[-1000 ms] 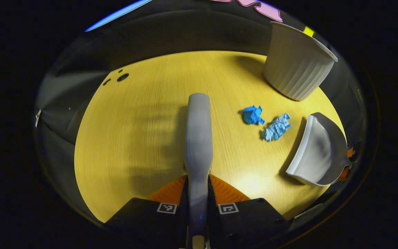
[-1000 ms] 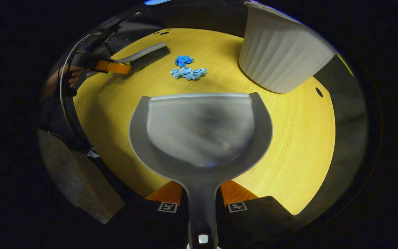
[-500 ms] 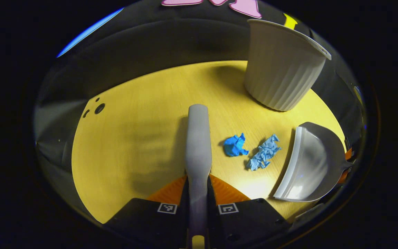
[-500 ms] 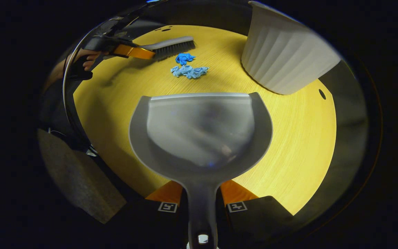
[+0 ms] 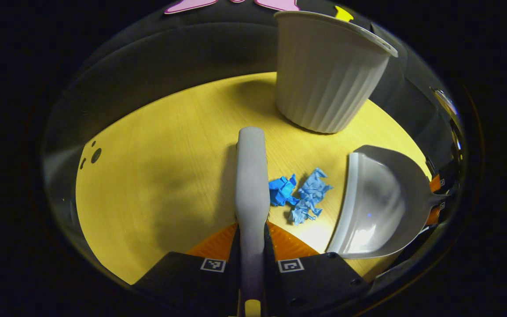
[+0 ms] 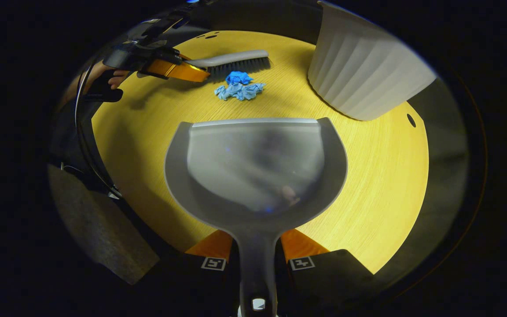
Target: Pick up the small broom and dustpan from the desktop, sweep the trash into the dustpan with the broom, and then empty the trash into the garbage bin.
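My left gripper is shut on the handle of the small grey broom, which reaches forward over the yellow desktop. Two crumpled blue paper scraps lie just right of the broom, touching its side. My right gripper is shut on the handle of the grey dustpan; the pan's front lip faces the scraps. In the right gripper view the broom rests its bristles right behind the scraps, held by the left gripper. The dustpan sits right of the scraps in the left gripper view.
A white ribbed garbage bin stands upright on the desktop at the far right, also seen as the bin in the right gripper view. Small dark holes mark the desktop's far left. A hand holds the left gripper.
The broom has swung toward the scraps and now touches them, nudging the darker one against the lighter. The dustpan has stayed put.
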{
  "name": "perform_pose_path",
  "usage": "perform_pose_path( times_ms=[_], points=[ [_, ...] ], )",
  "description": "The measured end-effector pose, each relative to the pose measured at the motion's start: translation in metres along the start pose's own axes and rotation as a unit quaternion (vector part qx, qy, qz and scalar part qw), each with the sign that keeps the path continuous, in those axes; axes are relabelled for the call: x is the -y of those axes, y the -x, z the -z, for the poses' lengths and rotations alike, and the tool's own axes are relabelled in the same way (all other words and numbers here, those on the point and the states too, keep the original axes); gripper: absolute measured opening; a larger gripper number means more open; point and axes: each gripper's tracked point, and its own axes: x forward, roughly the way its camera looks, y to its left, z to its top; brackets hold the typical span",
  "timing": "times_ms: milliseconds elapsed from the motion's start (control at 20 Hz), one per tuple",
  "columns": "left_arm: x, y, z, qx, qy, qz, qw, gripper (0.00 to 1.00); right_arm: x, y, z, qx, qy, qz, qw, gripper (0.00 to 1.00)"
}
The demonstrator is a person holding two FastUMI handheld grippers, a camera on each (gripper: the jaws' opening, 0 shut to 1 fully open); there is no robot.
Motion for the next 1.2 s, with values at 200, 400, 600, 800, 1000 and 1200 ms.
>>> perform_pose_path(
  times_ms=[200, 400, 600, 800, 1000, 1200],
  points=[
    [0.039, 0.002, 0.003, -0.003, -0.031, 0.043, 0.999, 0.31, -0.003, 0.001, 0.001, 0.001, 0.005, 0.000, 1.000, 0.37],
    [0.065, 0.002, 0.010, -0.008, -0.050, 0.074, 0.996, 0.28, -0.004, -0.003, 0.005, 0.005, -0.008, -0.008, 1.000, 0.37],
    [0.087, 0.006, 0.013, -0.016, -0.062, 0.108, 0.992, 0.31, -0.006, -0.005, 0.006, 0.015, -0.018, -0.006, 1.000, 0.37],
    [0.103, 0.011, 0.019, -0.026, -0.060, 0.133, 0.989, 0.31, -0.009, -0.011, 0.007, 0.043, -0.022, -0.003, 0.999, 0.37],
    [0.091, 0.008, 0.019, -0.024, -0.046, 0.112, 0.992, 0.28, -0.012, -0.017, 0.014, 0.077, -0.046, -0.003, 0.996, 0.37],
    [0.059, 0.014, 0.025, -0.024, -0.019, 0.089, 0.996, 0.28, -0.010, -0.006, 0.031, 0.092, -0.084, 0.011, 0.992, 0.37]
  ],
)
